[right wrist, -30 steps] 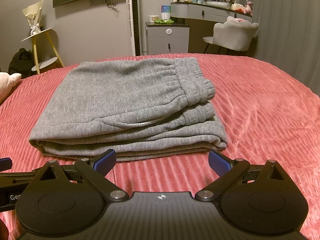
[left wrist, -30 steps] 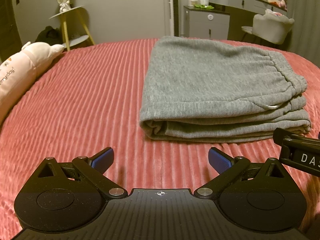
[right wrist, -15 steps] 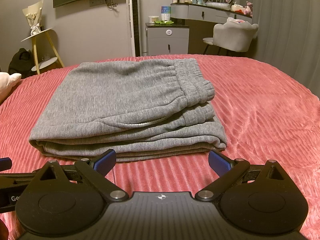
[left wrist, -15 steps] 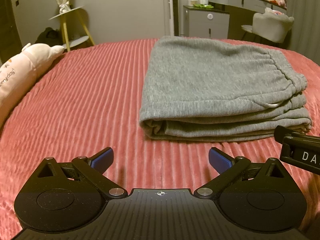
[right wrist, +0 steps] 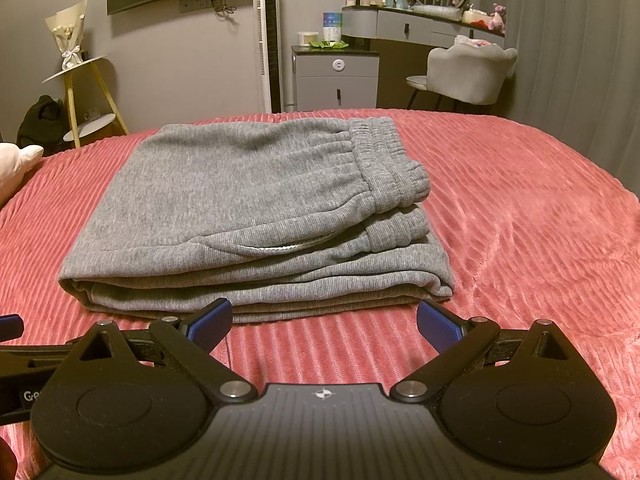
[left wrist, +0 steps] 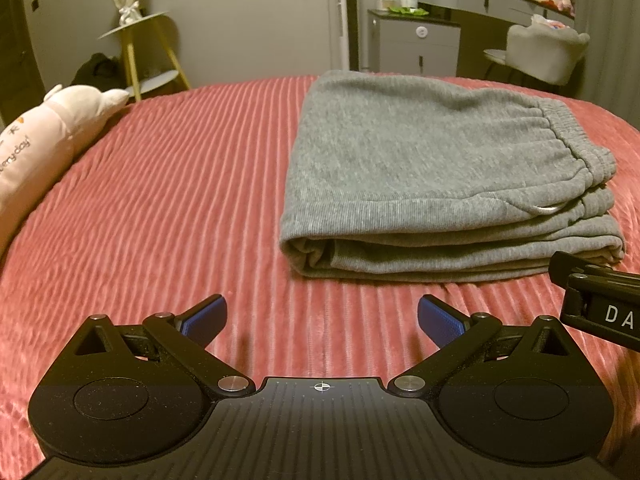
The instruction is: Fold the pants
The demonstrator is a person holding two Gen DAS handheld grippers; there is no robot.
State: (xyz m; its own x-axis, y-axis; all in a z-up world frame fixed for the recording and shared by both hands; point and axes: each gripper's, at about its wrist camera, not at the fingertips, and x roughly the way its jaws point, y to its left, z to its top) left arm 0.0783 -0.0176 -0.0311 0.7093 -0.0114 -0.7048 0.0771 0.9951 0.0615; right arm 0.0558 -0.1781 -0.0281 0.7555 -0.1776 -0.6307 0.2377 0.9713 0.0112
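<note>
Right wrist view: the right gripper (right wrist: 324,326) hangs with jaws spread and empty just short of the grey pants (right wrist: 256,216), which lie folded in a layered stack on the red bedspread (right wrist: 520,240). The left gripper (left wrist: 322,320) is likewise spread wide, beside the stack's near left corner. Folding looks finished, though the far edge is hard to judge; next calls only for smoothing or withdrawing.

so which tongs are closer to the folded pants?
Right. The right tongs sit open almost at the near edge of the pants, centred on the stack. The left tongs, also open, hang back over bare bedspread, off the pants' left corner.
</note>
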